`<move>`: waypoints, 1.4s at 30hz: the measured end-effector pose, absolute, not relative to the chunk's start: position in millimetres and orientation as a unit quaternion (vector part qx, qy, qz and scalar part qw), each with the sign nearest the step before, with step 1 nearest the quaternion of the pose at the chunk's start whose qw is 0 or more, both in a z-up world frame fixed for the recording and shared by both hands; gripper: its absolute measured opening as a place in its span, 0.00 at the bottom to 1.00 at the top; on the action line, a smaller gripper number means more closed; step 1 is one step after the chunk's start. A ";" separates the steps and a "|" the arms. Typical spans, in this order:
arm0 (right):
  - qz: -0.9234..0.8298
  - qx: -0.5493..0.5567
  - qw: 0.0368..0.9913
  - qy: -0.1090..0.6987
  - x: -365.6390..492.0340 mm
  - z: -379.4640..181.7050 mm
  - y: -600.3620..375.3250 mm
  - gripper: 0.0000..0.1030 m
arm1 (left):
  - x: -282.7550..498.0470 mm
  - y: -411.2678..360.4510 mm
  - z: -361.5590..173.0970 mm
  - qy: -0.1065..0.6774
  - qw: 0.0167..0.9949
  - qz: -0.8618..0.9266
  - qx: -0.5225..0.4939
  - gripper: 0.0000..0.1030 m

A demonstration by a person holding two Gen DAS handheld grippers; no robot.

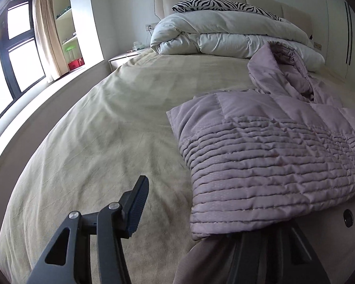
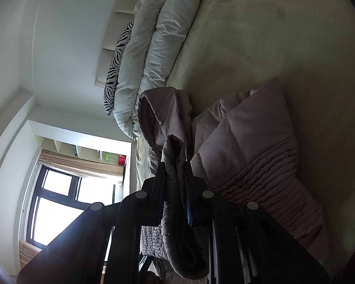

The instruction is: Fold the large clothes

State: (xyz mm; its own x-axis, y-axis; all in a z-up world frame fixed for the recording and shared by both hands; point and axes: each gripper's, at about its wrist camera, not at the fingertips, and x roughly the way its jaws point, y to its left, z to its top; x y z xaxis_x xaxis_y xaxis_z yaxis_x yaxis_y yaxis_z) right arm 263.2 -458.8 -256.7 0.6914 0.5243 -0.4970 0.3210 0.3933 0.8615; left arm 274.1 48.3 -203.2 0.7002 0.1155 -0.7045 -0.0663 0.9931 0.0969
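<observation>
Your right gripper has its fingers pinched on a bunched fold of the lilac quilted jacket, which hangs between the jaws. Your left gripper shows one finger bare over the sheet; the jacket's hem drapes over the other side, so you cannot tell whether it is spread or closed. The jacket lies on the right part of the bed, hood toward the headboard. Beyond it sit a rolled white duvet and a zebra pillow.
</observation>
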 end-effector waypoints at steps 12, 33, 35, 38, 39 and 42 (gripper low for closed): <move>-0.002 0.532 0.747 0.398 233.1 -313.4 -501.2 0.05 | 255.4 31.6 -195.9 0.388 0.916 0.048 0.092 0.54; 0.118 0.395 0.782 0.468 251.2 -290.8 -387.9 0.00 | 332.3 4.8 -186.1 0.420 0.904 -0.040 0.074 0.66; 0.130 0.383 0.790 0.461 248.8 -293.5 -389.6 0.00 | 325.1 5.9 -196.2 0.407 0.910 -0.037 0.070 0.66; 0.140 0.365 0.798 0.458 249.6 -296.9 -389.2 0.00 | 316.2 0.8 -204.9 0.403 0.911 -0.026 0.085 0.67; 0.136 0.361 0.799 0.461 250.8 -296.8 -388.5 0.00 | 314.1 -2.1 -205.9 0.403 0.910 -0.024 0.096 0.67; 0.111 0.338 0.807 0.471 257.3 -273.9 -376.8 0.06 | 308.5 -4.7 -189.1 0.409 0.906 -0.023 0.107 0.61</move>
State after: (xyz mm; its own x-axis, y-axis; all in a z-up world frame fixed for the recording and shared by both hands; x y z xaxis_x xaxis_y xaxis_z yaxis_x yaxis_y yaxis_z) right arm 257.3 -376.8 -273.9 0.5316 0.4971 -0.6858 0.1399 0.7470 0.6500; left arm 308.5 -4.7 -189.1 0.6641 0.0455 -0.7463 0.1290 0.9762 0.1743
